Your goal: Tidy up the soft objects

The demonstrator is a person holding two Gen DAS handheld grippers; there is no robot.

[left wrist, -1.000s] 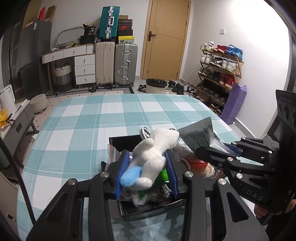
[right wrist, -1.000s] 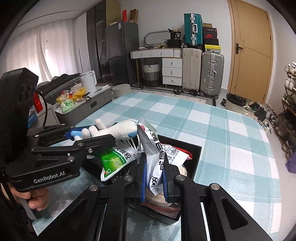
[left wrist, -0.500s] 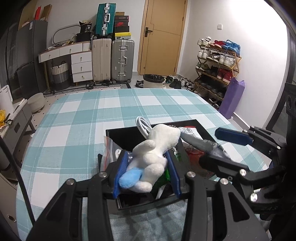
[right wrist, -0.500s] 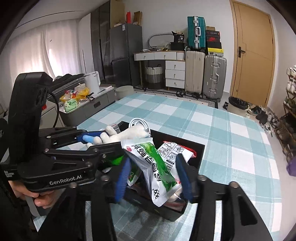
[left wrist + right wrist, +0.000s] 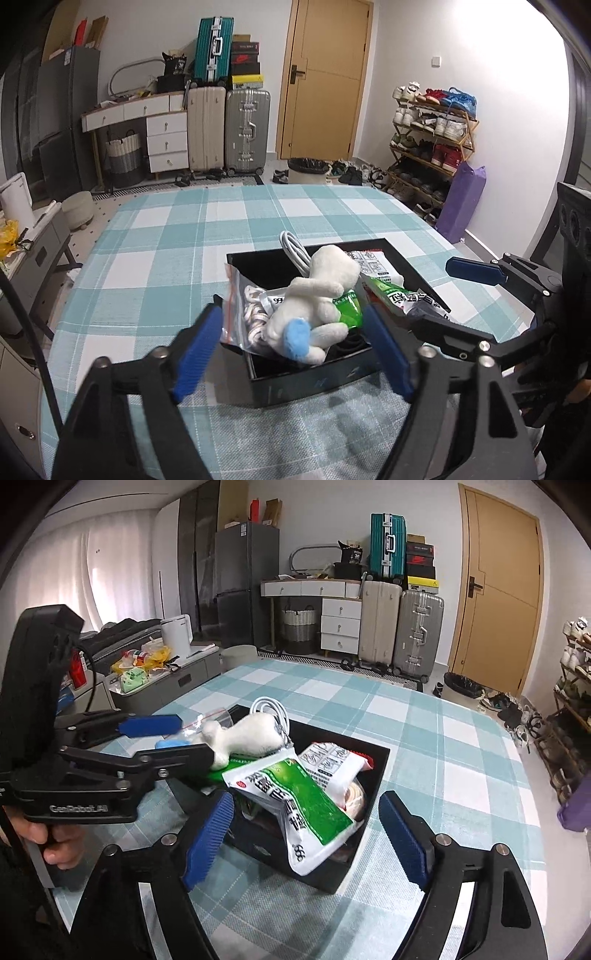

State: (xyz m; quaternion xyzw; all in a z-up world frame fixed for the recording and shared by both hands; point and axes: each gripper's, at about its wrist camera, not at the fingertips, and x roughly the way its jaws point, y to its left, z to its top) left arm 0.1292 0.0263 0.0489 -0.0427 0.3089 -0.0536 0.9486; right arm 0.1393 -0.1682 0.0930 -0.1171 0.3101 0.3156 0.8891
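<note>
Left gripper [image 5: 295, 354] and right gripper [image 5: 306, 834]: jaws spread apart, both empty. White plush toy [image 5: 317, 299] lies atop a green snack packet [image 5: 295, 801] inside the black box [image 5: 314, 384], at 12 o'clock from each gripper, on the checked tablecloth [image 5: 166, 240].

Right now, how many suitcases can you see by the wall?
3: a teal suitcase stacked on top, with a beige suitcase and a silver suitcase standing below. Others may be hidden.

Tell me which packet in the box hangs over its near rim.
The green-and-white packet: its lower end droops over the black box rim toward the open right gripper. The red-edged white packet behind it lies wholly inside.
</note>
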